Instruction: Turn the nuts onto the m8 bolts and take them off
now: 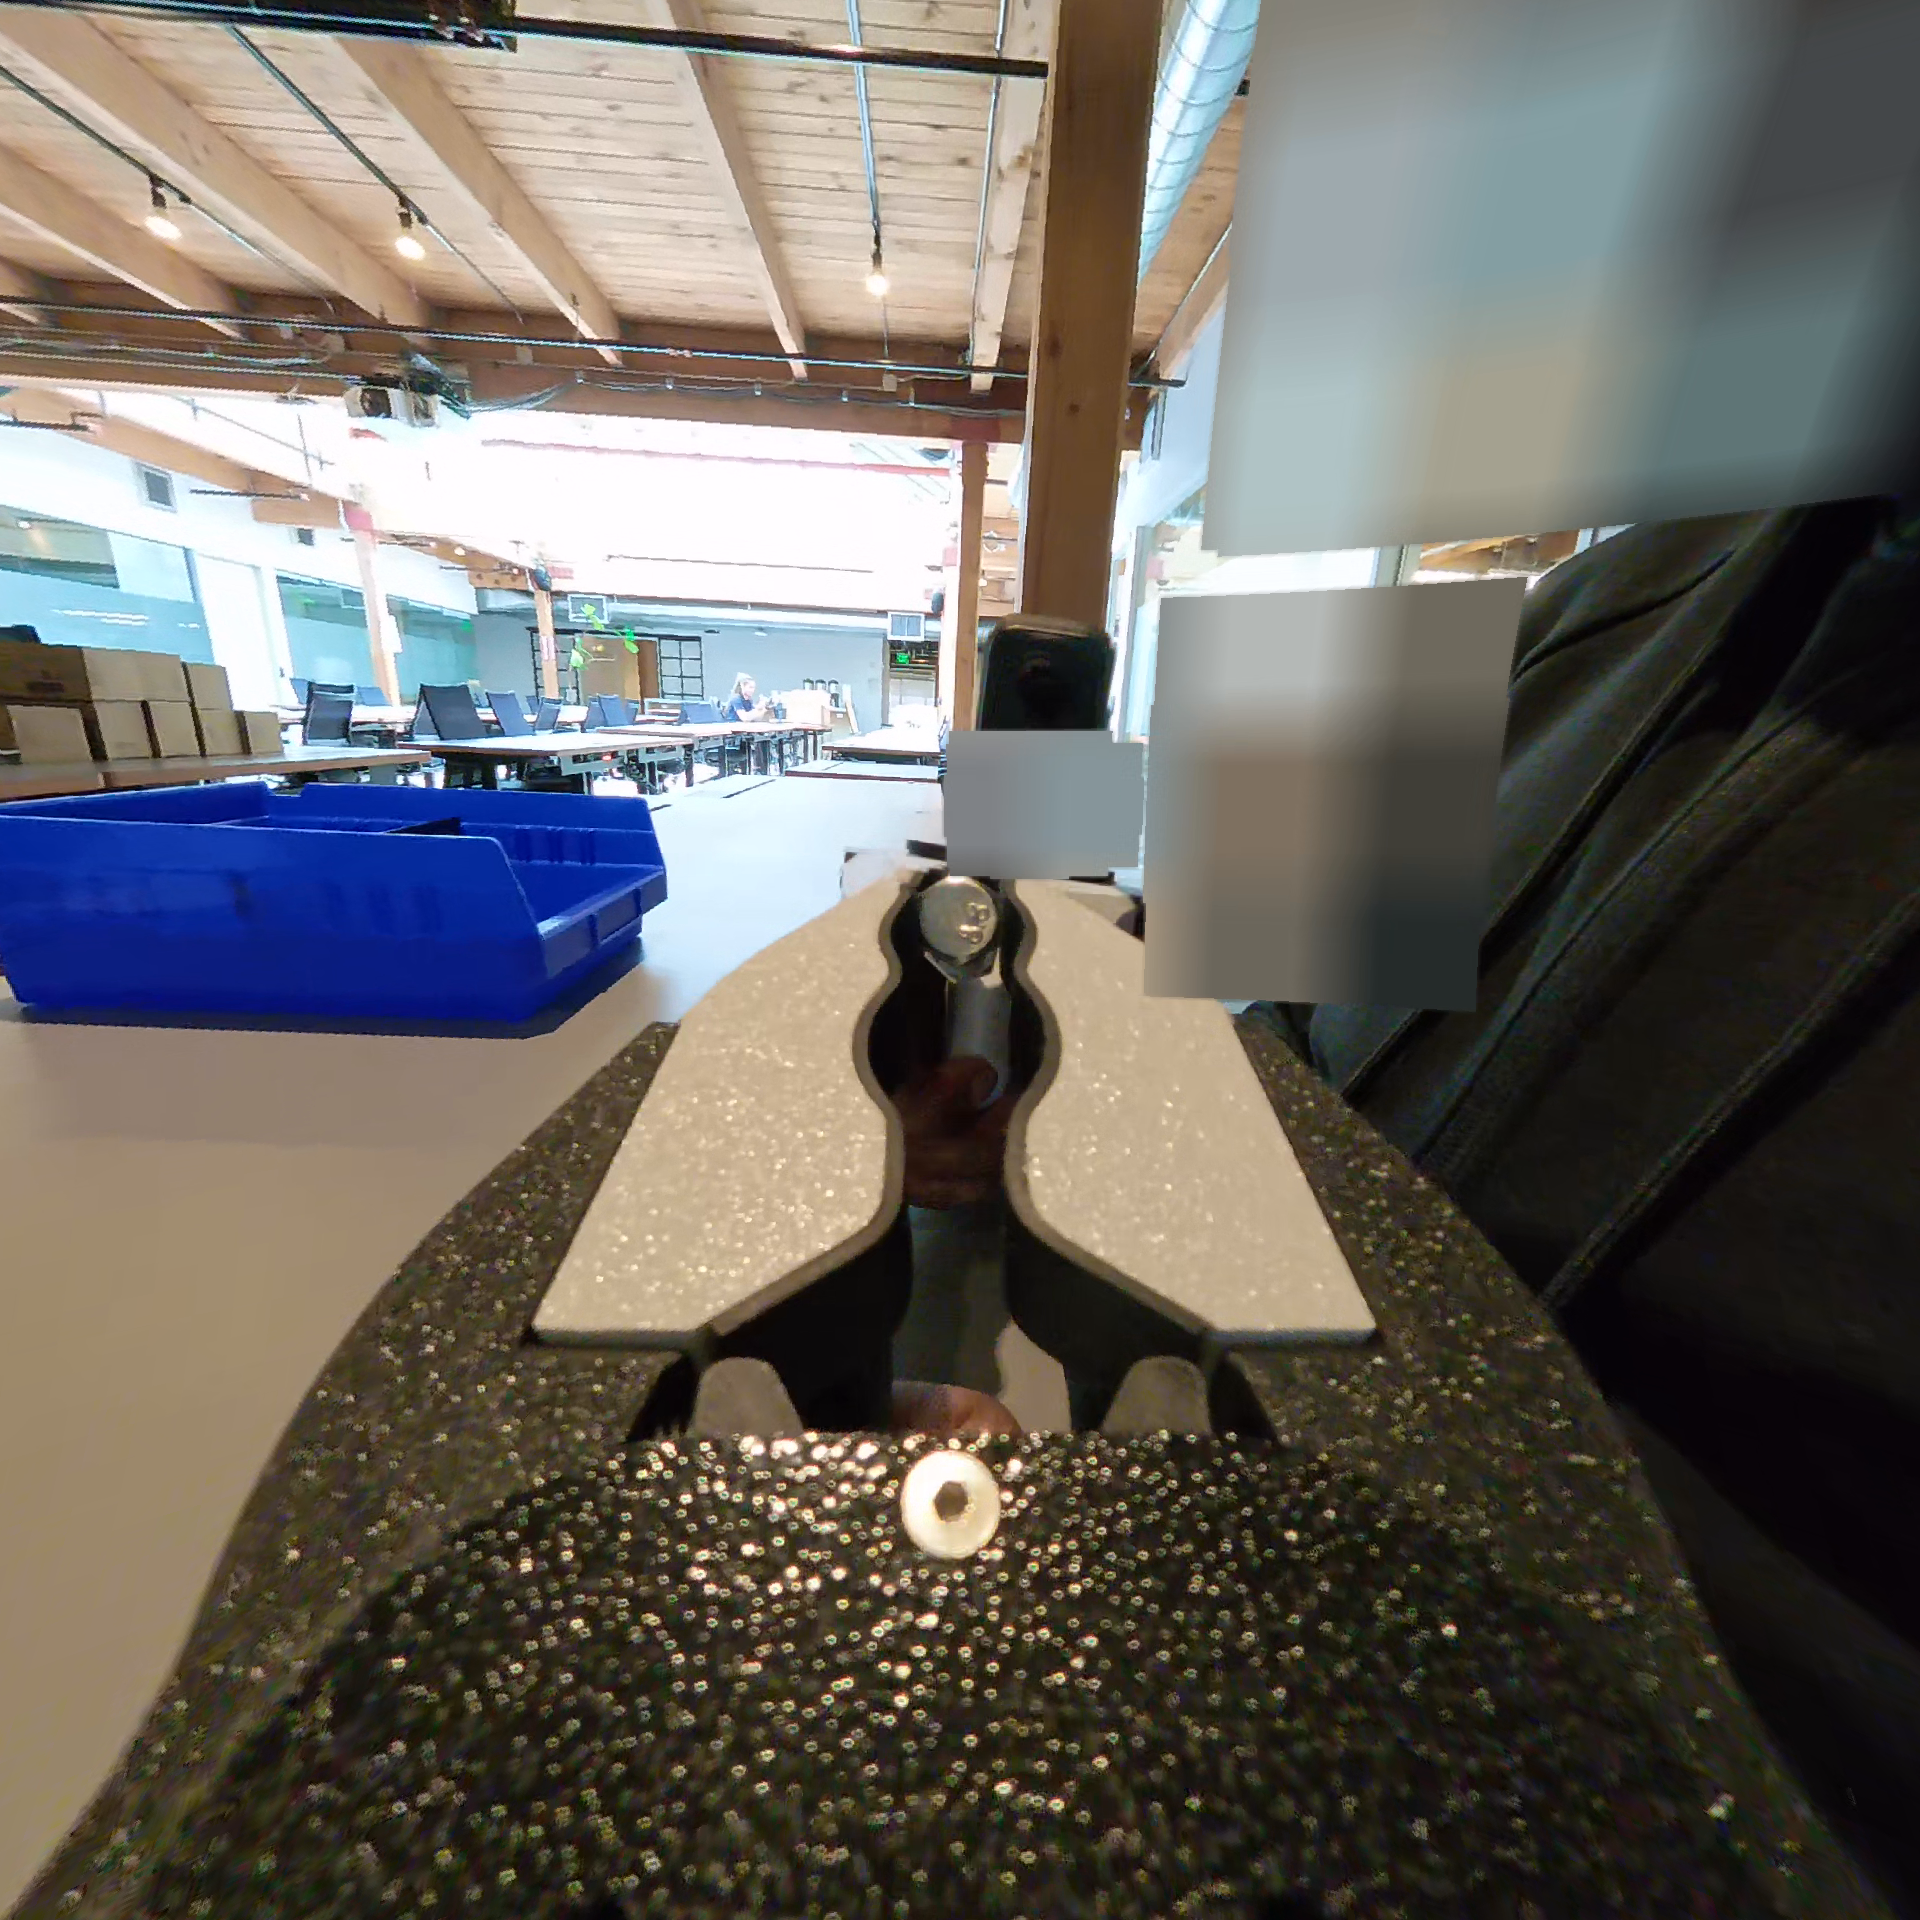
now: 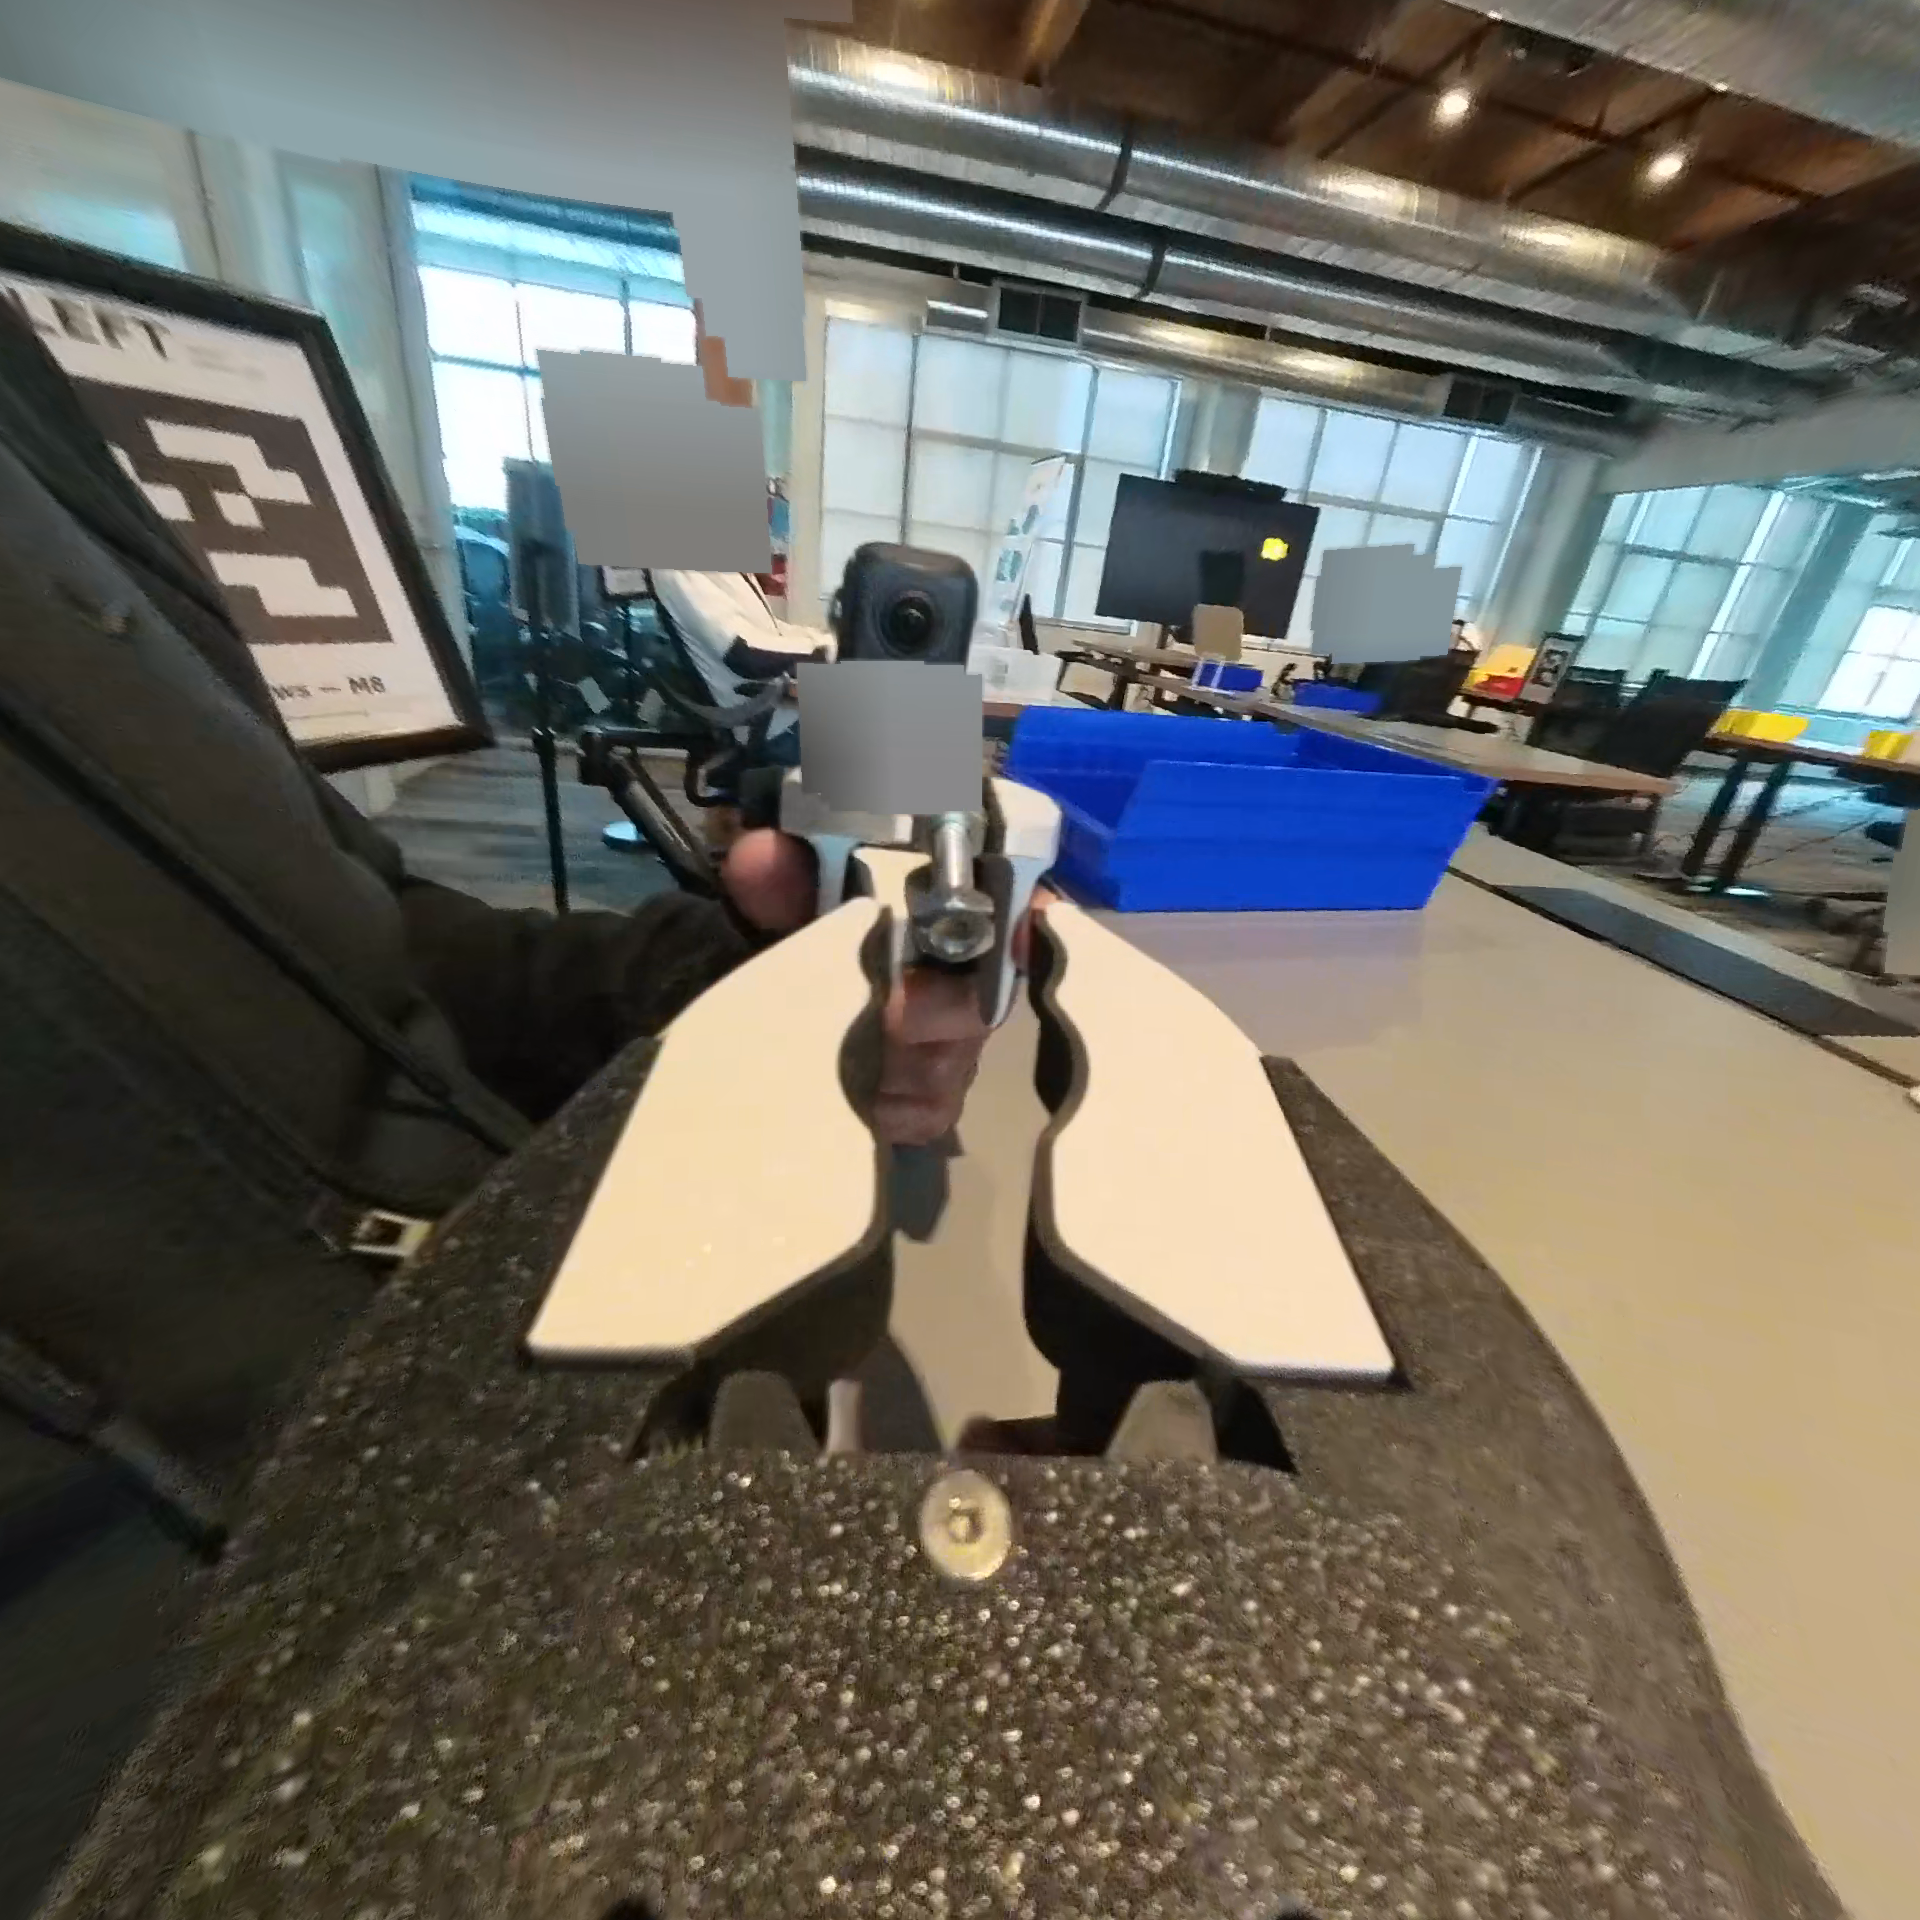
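**Left gripper [image 1: 958, 896] clamps bolt [image 1: 975, 1023]; right gripper [image 2: 961, 920] faces it**

Left jaws are closed on the bolt, which is held above the table [image 1: 260, 1195]. Right jaws stand either side of its hex end [image 2: 945, 928]. I cannot tell whether they pinch it, or whether it is nut or head. This looks like a turning step. Next calls for a firm pinch and a twist true to the bolt's axis.

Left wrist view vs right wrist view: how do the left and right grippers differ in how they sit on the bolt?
1. In the left gripper the bolt runs back toward the camera; from the right gripper its threaded shaft points away.
2. The left gripper's fingers close tight on the bolt; the right gripper's gap looks wider, and contact is unclear.
Shared: both meet tip to tip at the bolt's hex end, held up above the grey table.
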`<state>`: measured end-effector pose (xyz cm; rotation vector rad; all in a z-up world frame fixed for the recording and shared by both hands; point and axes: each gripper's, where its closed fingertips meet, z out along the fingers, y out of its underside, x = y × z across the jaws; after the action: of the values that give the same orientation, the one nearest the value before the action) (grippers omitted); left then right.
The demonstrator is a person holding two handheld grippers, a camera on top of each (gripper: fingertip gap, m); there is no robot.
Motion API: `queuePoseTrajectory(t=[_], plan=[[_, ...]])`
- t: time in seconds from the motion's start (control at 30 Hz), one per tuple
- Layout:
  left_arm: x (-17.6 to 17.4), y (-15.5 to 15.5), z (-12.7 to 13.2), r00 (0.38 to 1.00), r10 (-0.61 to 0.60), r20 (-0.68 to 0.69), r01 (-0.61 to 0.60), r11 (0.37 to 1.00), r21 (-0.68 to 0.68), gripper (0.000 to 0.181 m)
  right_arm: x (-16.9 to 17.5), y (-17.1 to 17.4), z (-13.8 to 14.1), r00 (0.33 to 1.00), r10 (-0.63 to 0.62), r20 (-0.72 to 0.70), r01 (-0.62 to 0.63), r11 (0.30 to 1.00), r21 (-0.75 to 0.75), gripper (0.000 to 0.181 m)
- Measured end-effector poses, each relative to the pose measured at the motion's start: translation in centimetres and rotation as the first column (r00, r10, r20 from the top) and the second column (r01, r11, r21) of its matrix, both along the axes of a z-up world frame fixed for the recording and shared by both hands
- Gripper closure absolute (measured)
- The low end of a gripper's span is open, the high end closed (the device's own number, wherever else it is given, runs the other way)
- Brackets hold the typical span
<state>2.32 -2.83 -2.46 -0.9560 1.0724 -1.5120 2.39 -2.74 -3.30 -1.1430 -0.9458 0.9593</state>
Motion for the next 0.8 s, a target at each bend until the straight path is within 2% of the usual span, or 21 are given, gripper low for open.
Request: queuePoseTrajectory(t=[0.03, 0.13, 0.2, 0.23, 0.27, 0.33, 0.37, 0.4, 0.43, 0.47, 0.53, 0.6, 0.67, 0.73, 0.8], plan=[[0.0, 0.0, 0.0, 1.0, 0.0, -0.002, 0.0, 1.0, 0.001, 0.167, -0.1, 0.1, -0.2, 0.999, -0.023, 0.023, 0.022, 0.999, 0.022, 0.165], [0.0, 0.2, 0.0, 1.0, 0.001, 0.001, -0.001, 1.0, -0.013, 0.167, -0.5, 0.4, -0.9, 0.989, -0.112, 0.095, 0.096, 0.983, 0.154, 0.167], [0.0, 0.4, 0.0, 1.0, 0.003, -0.01, -0.003, 0.999, -0.037, 0.167, -0.4, 0.7, -0.9, 0.968, -0.218, 0.126, 0.169, 0.934, 0.316, 0.167], [0.1, 0.5, -0.1, 1.0, 0.001, -0.022, -0.002, 0.998, -0.058, 0.167, -0.2, 0.9, -0.8, 0.947, -0.291, 0.134, 0.209, 0.88, 0.427, 0.167], [0.2, 0.7, -0.2, 0.999, 0.0, -0.033, -0.002, 0.997, -0.076, 0.167, 0.0, 1.0, -0.7, 0.918, -0.374, 0.132, 0.245, 0.797, 0.553, 0.167], [0.4, 0.8, -0.4, 0.999, -0.003, -0.052, -0.003, 0.995, -0.099, 0.167, 0.4, 1.3, -0.5, 0.837, -0.537, 0.107, 0.268, 0.573, 0.775, 0.167], [0.5, 1.0, -0.5, 0.998, 0.006, -0.058, -0.012, 0.995, -0.102, 0.167, 0.4, 1.4, -0.6, 0.8, -0.593, 0.098, 0.259, 0.487, 0.834, 0.167], [0.5, 1.0, -0.5, 0.998, 0.007, -0.058, -0.013, 0.995, -0.103, 0.167, 0.5, 1.5, -0.7, 0.78, -0.619, 0.09, 0.255, 0.446, 0.858, 0.165], [0.4, 1.0, -0.4, 0.999, 0.008, -0.054, -0.013, 0.995, -0.101, 0.167, 0.4, 1.4, -0.6, 0.785, -0.613, 0.087, 0.257, 0.45, 0.855, 0.16], [0.3, 1.0, -0.3, 0.999, 0.01, -0.045, -0.014, 0.995, -0.099, 0.167, 0.3, 1.2, -0.6, 0.808, -0.582, 0.093, 0.259, 0.491, 0.832, 0.155], [0.1, 1.1, -0.1, 1.0, 0.016, -0.02, -0.018, 0.995, -0.099, 0.167, 0.3, 1.0, -0.6, 0.869, -0.48, 0.118, 0.259, 0.646, 0.718, 0.146], [-0.1, 1.1, 0.1, 1.0, 0.016, -0.003, -0.016, 0.995, -0.095, 0.167, 0.3, 0.9, -0.6, 0.932, -0.337, 0.132, 0.226, 0.826, 0.516, 0.142], [-0.1, 0.9, 0.1, 1.0, 0.014, 0.003, -0.014, 0.997, -0.08, 0.167, 0.3, 0.7, -0.5, 0.977, -0.187, 0.105, 0.151, 0.946, 0.286, 0.14], [-0.1, 0.6, 0.1, 1.0, 0.013, 0.007, -0.013, 0.999, -0.052, 0.167, 0.3, 0.6, -0.1, 0.996, -0.076, 0.038, 0.073, 0.993, 0.089, 0.143], [0.0, 0.4, 0.1, 1.0, 0.012, 0.009, -0.011, 0.999, -0.031, 0.167, 0.2, 0.5, 0.1, 1.0, -0.002, -0.015, 0.002, 0.999, -0.051, 0.145]])
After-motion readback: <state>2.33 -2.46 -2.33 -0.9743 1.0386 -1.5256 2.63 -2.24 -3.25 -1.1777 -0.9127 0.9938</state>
